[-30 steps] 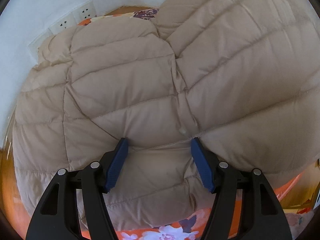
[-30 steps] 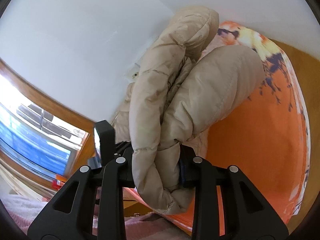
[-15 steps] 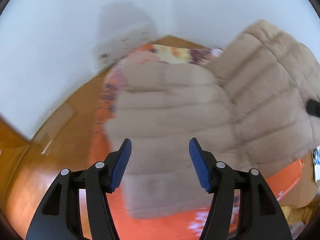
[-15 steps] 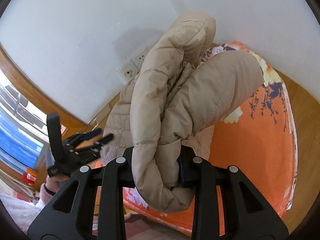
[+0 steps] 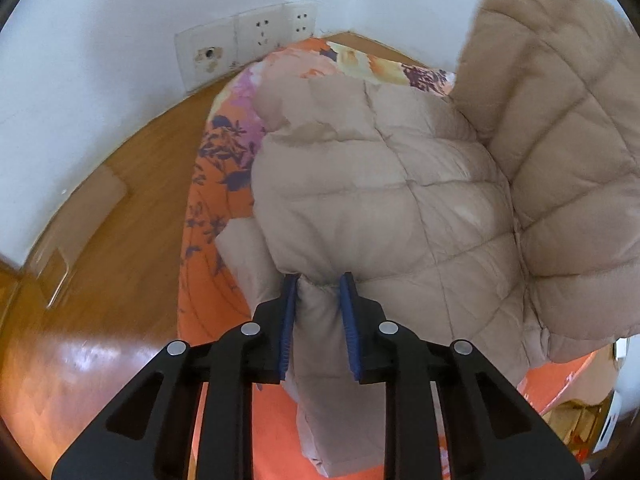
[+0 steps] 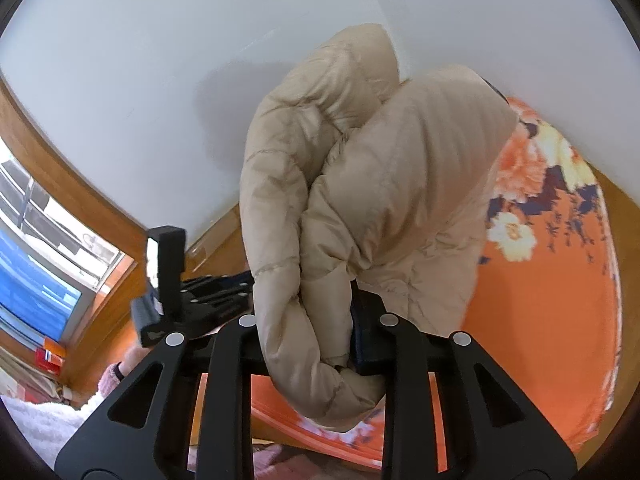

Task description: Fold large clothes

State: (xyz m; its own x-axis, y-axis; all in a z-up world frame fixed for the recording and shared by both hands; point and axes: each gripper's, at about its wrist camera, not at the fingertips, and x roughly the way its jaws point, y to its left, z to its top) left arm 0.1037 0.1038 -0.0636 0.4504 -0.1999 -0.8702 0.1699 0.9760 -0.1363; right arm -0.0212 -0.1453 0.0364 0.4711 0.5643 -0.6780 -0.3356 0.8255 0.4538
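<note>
Item: beige quilted down jacket [image 5: 380, 208], mid-fold, lying on the orange floral cloth [image 5: 208, 240] over the wooden bench [image 5: 120, 208], one panel raised at its right. Nearest you, the left tongs [image 5: 319, 280] are closed on a narrow pinch of the jacket's near edge, blue pads pressed either side of a padded ridge; only a small bite is taken, so a hard pull would likely slide the slick shell out. The right tongs [image 6: 308, 320] are clamped on a thick bunch of jacket [image 6: 360, 200], two fat rolls rising above the grip with a tail hanging below; judged risk: the puffed filling compresses and creeps, and the heavier roll could drop free if you swing fast. Middle: the jacket body rests on the cloth, a sleeve-like flap [image 5: 244, 256] lying loose at its left edge, which may drag and ruck the cloth if you lift both ends unevenly. Far: wall sockets [image 5: 260, 36] just beyond the cloth's far corner; a wide carry toward the wall could brush the raised panel against them and spoil the fold.
</note>
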